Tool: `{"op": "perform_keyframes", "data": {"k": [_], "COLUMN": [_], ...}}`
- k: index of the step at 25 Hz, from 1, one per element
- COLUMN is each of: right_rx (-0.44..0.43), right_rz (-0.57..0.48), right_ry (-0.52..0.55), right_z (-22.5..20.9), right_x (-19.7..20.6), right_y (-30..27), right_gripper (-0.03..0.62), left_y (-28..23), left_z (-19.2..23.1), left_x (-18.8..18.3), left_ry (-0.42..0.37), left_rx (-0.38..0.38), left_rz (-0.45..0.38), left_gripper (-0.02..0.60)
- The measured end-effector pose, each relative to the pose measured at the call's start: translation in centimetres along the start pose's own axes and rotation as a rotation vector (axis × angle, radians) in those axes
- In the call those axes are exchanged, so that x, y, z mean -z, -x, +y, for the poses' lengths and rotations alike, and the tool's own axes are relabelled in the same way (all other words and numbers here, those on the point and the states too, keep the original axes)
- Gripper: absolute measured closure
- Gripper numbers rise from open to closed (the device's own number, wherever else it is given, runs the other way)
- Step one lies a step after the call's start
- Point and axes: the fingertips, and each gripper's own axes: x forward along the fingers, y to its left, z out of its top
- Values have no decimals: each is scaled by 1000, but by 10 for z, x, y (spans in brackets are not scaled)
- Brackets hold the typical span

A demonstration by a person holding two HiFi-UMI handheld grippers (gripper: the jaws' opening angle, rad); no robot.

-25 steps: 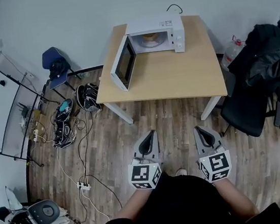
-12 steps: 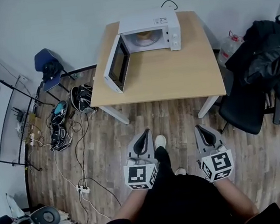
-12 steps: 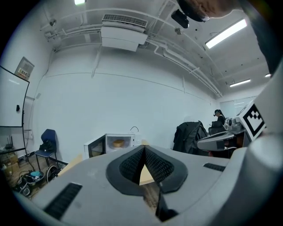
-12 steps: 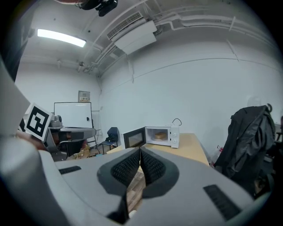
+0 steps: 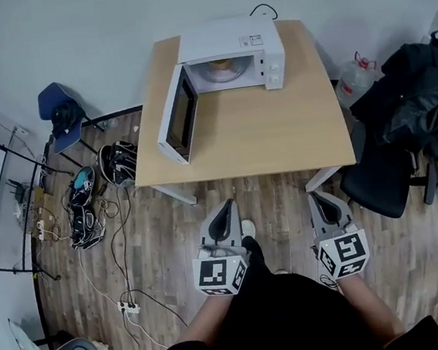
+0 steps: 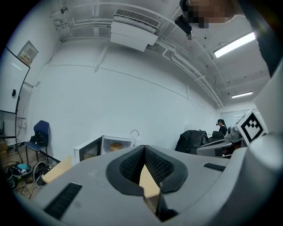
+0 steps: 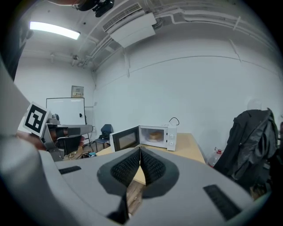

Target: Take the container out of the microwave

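Observation:
A white microwave (image 5: 226, 45) stands at the back of the wooden table (image 5: 277, 130), its door (image 5: 178, 118) swung open to the left. Inside sits a round tan container (image 5: 221, 66), also seen in the left gripper view (image 6: 116, 146) and the right gripper view (image 7: 154, 135). My left gripper (image 5: 227, 207) and right gripper (image 5: 319, 198) hang side by side over the wooden floor, just short of the table's front edge. Both point toward the microwave, are shut and hold nothing.
A black office chair draped with a dark jacket (image 5: 404, 118) stands right of the table, with a water bottle (image 5: 348, 81) behind it. At the left are a blue chair (image 5: 61, 115), bags, shoes and cables (image 5: 87, 207). A person (image 6: 219, 125) stands far off.
I have stepped closer to the table, which now fills more of the head view. Both grippers came forward with me, still shut and side by side.

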Motion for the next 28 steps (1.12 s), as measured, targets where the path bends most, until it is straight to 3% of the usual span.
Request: {"op": "perform_keyframes", "data": {"k": [7, 15, 21, 28], "right_rx": [25, 14, 51, 97], "right_rz": [6, 35, 12, 37], "right_ry": [24, 11, -3, -37], "right_z": [-1, 17, 17, 6], "right_x": [-41, -56, -79, -73], "right_y": [-66, -144, -189, -206], "right_gripper": [534, 534, 534, 534], "left_y": [-50, -110, -150, -191], "left_z": [57, 105, 127, 155], "left_x": [-25, -12, -20, -8], "left_ry": [1, 58, 31, 7], "left_rx": [31, 81, 168, 172], "left_rz": [-21, 68, 62, 88], "left_gripper": [574, 574, 574, 574]}}
